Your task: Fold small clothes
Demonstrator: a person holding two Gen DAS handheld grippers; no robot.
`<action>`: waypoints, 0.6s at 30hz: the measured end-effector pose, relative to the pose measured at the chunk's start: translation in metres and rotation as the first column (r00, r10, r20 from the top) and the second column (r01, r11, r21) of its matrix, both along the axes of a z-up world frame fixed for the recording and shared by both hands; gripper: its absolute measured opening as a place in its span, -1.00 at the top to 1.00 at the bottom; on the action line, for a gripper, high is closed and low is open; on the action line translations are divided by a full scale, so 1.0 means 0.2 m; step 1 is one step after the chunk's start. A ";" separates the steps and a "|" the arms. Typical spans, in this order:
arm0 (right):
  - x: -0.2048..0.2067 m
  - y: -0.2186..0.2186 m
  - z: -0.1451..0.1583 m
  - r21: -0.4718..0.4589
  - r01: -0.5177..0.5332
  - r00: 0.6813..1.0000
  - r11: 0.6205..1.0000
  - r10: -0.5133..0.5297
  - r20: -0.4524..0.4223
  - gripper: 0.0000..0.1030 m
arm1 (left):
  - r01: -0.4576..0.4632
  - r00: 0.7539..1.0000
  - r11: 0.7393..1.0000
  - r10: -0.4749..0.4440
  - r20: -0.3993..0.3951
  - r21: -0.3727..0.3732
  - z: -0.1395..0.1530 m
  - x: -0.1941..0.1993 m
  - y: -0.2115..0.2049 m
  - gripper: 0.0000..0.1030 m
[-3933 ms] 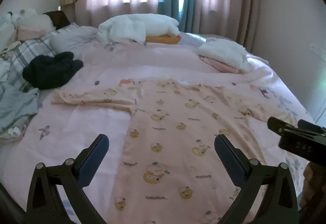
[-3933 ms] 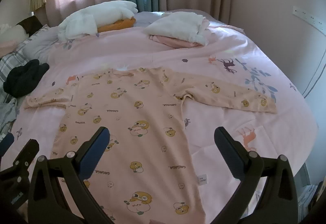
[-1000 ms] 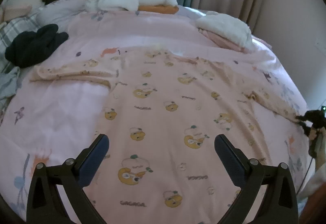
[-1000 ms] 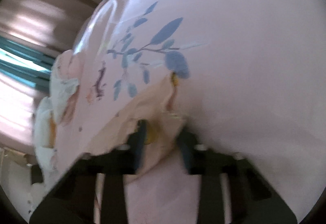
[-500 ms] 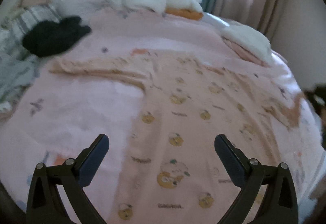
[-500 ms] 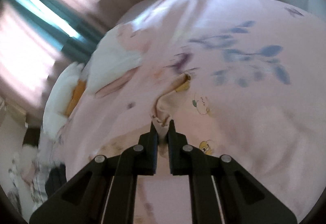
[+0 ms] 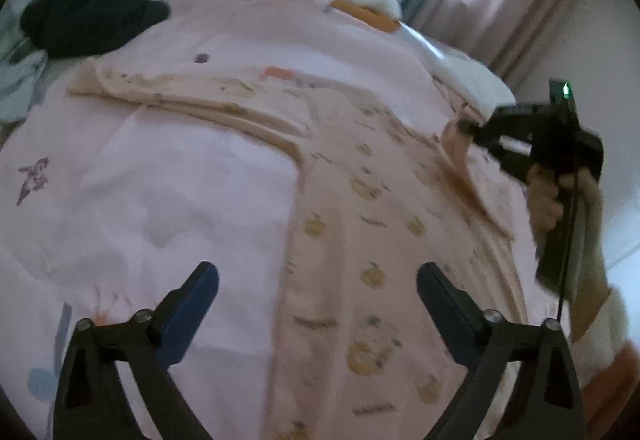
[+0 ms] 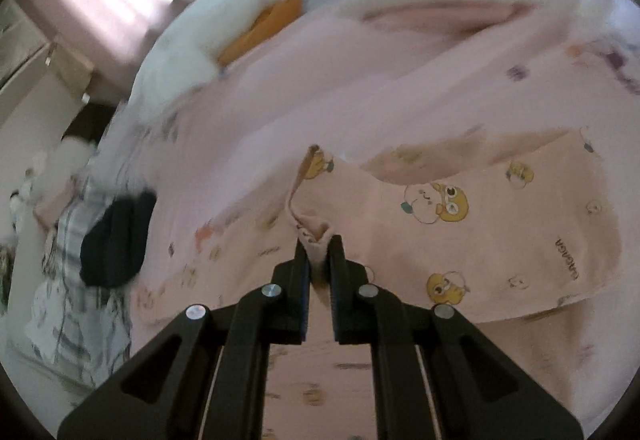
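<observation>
A small pink long-sleeved top [image 7: 360, 224] printed with yellow cartoon figures lies spread on the pink bedspread [image 7: 152, 176]. My right gripper [image 8: 317, 246] is shut on the cuff of its right sleeve [image 8: 460, 224] and holds it lifted over the top's body, the sleeve draping back from the pads. In the left wrist view that gripper [image 7: 464, 128] shows at the right edge, with the pinched sleeve [image 7: 456, 148] hanging from it. My left gripper [image 7: 318, 288] hovers wide above the top's lower left side, its jaws closing slightly, nothing between them. The left sleeve [image 7: 180, 96] lies flat.
A black garment [image 7: 92, 16] lies at the bed's far left by striped grey bedding [image 8: 76, 240]. White bedding on an orange cushion [image 7: 360, 12] sits by the curtains. A folded white and pink pile [image 7: 472, 80] rests at the far right. A person's hand [image 7: 556, 196] holds the right gripper.
The right gripper has carried the pinched sleeve cuff up and inward, from the bed's right edge to over the top's body, rolling as it went. The left gripper has drifted leftward.
</observation>
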State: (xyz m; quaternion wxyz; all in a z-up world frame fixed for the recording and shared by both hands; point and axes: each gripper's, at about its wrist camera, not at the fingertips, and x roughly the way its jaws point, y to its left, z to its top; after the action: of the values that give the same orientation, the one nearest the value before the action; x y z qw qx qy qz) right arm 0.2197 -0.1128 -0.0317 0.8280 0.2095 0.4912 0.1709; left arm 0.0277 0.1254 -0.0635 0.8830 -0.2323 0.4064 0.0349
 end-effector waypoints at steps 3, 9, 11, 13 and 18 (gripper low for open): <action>-0.01 0.17 -0.05 -0.047 -0.043 0.999 0.998 0.043 -0.017 0.81 | 0.094 0.988 0.987 -0.108 -0.107 -0.129 -0.13 0.05 0.06 -0.73; -0.01 0.28 -0.14 -0.037 -0.091 0.995 0.995 0.089 -0.055 0.80 | 0.180 0.965 0.967 -0.210 -0.160 -0.181 -0.20 0.04 0.00 -0.38; -0.02 0.30 -0.14 -0.041 -0.103 0.993 0.994 0.100 -0.061 0.80 | 0.195 0.956 0.947 -0.242 -0.166 -0.255 -0.19 0.02 0.00 -0.05; -0.04 0.35 -0.15 -0.051 -0.122 0.991 0.991 0.119 -0.060 0.79 | 0.230 0.943 0.914 -0.294 -0.158 -0.334 -0.20 0.03 -0.02 0.14; -0.05 0.48 -0.17 -0.029 -0.145 0.988 0.989 0.143 -0.066 0.77 | 0.260 0.930 0.912 -0.324 -0.171 -0.316 -0.22 0.03 -0.10 0.34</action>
State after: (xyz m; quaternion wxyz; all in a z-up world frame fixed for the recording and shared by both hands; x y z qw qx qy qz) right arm 0.2089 -0.0177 -0.0655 0.8008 0.1651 0.5340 0.2152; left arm 0.0344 0.1053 -0.1065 0.7844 -0.2890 0.5326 -0.1323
